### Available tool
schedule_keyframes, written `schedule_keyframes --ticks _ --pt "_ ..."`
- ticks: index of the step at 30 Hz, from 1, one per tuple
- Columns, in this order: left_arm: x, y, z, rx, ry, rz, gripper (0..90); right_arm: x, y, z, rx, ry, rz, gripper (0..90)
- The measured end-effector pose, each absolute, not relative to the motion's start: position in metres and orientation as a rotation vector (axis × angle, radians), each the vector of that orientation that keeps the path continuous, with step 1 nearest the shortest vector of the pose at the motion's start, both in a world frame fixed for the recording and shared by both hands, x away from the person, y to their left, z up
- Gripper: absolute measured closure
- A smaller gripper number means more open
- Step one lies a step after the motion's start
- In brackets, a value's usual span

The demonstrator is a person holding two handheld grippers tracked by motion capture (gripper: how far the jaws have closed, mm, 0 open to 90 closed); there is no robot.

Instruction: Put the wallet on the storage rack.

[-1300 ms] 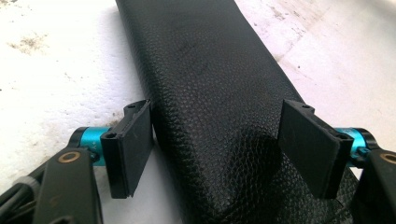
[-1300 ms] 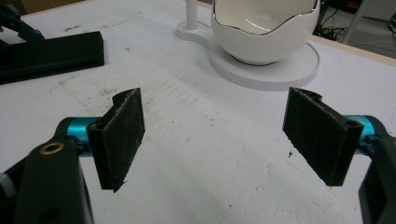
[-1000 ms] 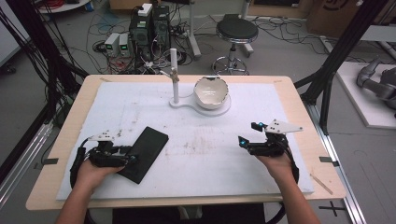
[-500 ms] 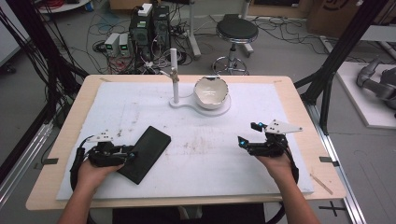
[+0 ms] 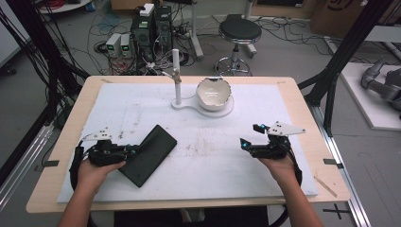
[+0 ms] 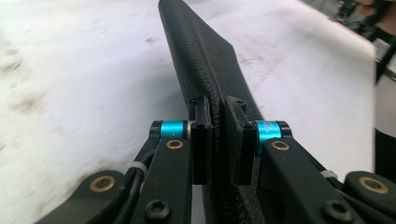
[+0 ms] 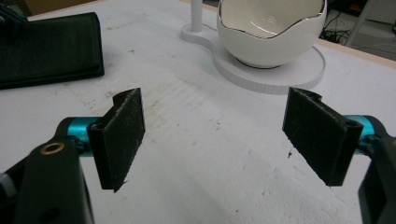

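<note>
Left gripper [image 6: 217,140], clamped on the black case [image 5: 148,153], has swung it slightly toward table centre since a second ago; right gripper [image 7: 215,135] wide, idle

Even, soft indoor light, with blur in the close-up views

The white table cover [image 5: 236,156] was brightly and evenly lit, with faint shadows. The left gripper view was sharp at the jaws but blurred toward its edges, washing the cover nearly white. The bowl [image 7: 271,28] showed soft glare on its rim; the high view was slightly soft.
</note>
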State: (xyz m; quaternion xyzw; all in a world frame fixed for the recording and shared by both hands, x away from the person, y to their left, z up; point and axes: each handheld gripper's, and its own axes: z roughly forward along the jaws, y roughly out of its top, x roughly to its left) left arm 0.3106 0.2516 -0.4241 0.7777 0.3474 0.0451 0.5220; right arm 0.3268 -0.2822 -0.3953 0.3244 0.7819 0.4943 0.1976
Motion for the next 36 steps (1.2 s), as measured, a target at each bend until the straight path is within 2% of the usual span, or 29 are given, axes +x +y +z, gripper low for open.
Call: schedule_keyframes --ticks 17,36 --pt "0.298 0.225 -0.395 1.809 0.616 0.105 81.7 0.326 -0.277 -0.392 0.898 2.198 1.448 21.5" --pt "0.29 0.164 -0.382 1.82 0.339 0.007 81.7 0.33 -0.226 -0.392 0.684 2.505 1.771 21.5"
